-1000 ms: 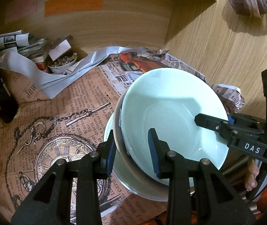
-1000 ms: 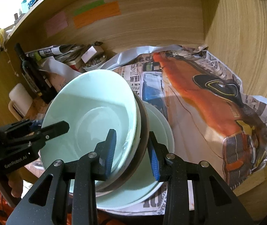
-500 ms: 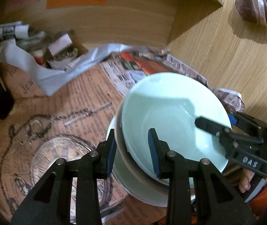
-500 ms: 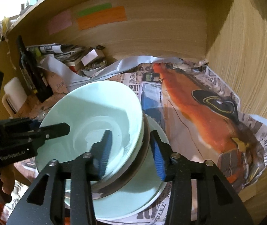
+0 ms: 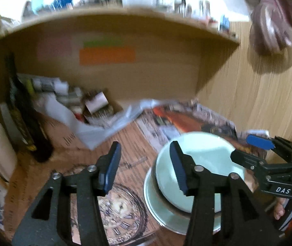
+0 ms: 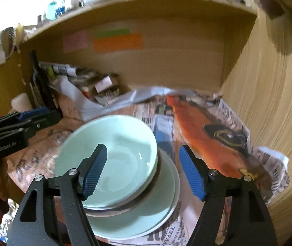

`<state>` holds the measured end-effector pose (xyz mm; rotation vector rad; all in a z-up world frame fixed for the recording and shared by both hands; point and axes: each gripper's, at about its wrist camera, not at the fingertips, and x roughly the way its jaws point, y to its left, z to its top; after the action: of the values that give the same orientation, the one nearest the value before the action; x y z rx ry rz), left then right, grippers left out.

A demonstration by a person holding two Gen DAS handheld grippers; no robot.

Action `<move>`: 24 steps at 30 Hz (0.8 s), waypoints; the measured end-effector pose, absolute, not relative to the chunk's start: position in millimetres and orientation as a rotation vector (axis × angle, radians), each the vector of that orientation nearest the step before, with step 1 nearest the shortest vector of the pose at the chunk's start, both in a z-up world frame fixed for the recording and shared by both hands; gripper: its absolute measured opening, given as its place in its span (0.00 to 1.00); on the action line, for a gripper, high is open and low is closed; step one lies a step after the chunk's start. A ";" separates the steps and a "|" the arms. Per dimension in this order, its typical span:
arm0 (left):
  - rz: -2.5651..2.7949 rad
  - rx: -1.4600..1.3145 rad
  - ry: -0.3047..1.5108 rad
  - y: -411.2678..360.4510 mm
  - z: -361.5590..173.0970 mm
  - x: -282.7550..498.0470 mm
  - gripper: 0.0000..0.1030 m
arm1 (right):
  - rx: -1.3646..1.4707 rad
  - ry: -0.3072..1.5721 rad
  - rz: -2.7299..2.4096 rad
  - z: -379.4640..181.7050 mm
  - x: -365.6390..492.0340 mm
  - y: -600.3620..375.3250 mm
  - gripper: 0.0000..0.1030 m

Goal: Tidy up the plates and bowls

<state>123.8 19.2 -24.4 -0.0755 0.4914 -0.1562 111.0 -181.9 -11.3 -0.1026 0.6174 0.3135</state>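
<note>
Stack of pale green crockery on a newspaper-covered table inside a wooden alcove. Legible writing: "DAS" in white on the body of the right tongs (image 5: 256,149), seen from the left wrist view, and "GenRobot.AI" on the body of the left tongs (image 6: 41,121), seen from the right wrist view; print on the newspaper (image 6: 162,235) is too blurred to read, as are the pink, green and orange paper labels (image 6: 118,43) stuck on the back wall. The pale green bowl (image 6: 115,162) sits in a darker-rimmed bowl (image 6: 156,182), which rests on a pale green plate (image 6: 146,219). Both tongs point downward toward the table. The jaws of the left tongs (image 5: 143,166) have just been opening; they stand apart and empty, the right-hand pad in front of the bowl's rim. The jaws of the right tongs (image 6: 143,172) have likewise just been opening; they straddle the near rim of the stack without pressing it. A fingertip (image 5: 279,211) shows beneath the right tongs.
</note>
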 end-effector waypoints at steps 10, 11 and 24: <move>-0.111 -0.063 0.281 11.9 14.3 62.5 0.86 | -0.075 0.446 0.375 29.0 72.8 -176.3 0.75; -0.111 -0.066 0.271 11.5 16.4 56.8 0.88 | -0.073 0.431 0.378 31.1 68.5 -176.5 0.78; -0.063 -0.060 0.184 1.1 28.7 2.2 0.99 | -0.067 0.306 0.382 49.7 17.5 -184.0 0.97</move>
<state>2.2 1.1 28.7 -0.0597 0.1839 -0.0629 17.5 -184.0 49.7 -0.0672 0.3063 0.3824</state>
